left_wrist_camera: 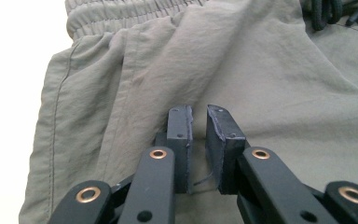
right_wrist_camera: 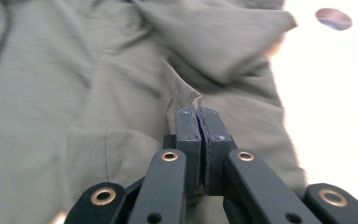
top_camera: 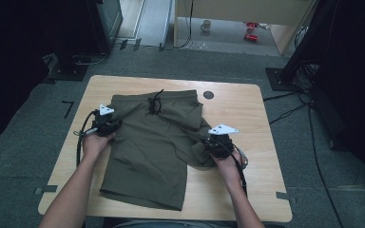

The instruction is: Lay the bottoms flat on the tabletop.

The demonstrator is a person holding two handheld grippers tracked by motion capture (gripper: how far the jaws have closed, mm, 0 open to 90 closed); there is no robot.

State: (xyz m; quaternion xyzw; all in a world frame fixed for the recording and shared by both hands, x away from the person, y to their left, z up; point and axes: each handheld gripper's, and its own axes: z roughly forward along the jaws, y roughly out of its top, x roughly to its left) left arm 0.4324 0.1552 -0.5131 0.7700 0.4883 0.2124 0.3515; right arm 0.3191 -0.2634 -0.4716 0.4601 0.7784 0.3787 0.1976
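Two grippers work on the olive shorts (top_camera: 149, 142), which lie on the table (top_camera: 247, 114) with the waistband far and the long axis towards the person. The right gripper (right_wrist_camera: 198, 112) is clamped on a fabric fold. In the left gripper view the left gripper (left_wrist_camera: 199, 114) has its jaws slightly apart above the cloth, which the high view does not show.

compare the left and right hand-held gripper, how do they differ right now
The left hand-held gripper has a narrow gap between its pads; the right hand-held gripper has its pads pressed together, pinching a fold of the shorts. In the high view the left one sits at the shorts' left edge near the waistband, the right one at the bunched right leg. Both point at the same olive shorts on the table.
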